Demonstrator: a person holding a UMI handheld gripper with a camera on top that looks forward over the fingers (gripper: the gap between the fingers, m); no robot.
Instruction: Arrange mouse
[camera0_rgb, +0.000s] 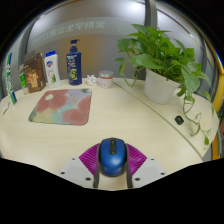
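A blue and black mouse sits between my gripper's two fingers, with the magenta pads pressed against both its sides. It is held low over the cream desk, near the desk's front edge. A mouse mat with a pink and green pattern lies on the desk beyond the fingers and to the left, apart from the mouse.
A leafy plant in a white pot stands at the back right, with a cable along the desk beside it. Bottles and boxes stand behind the mat, with small items near them.
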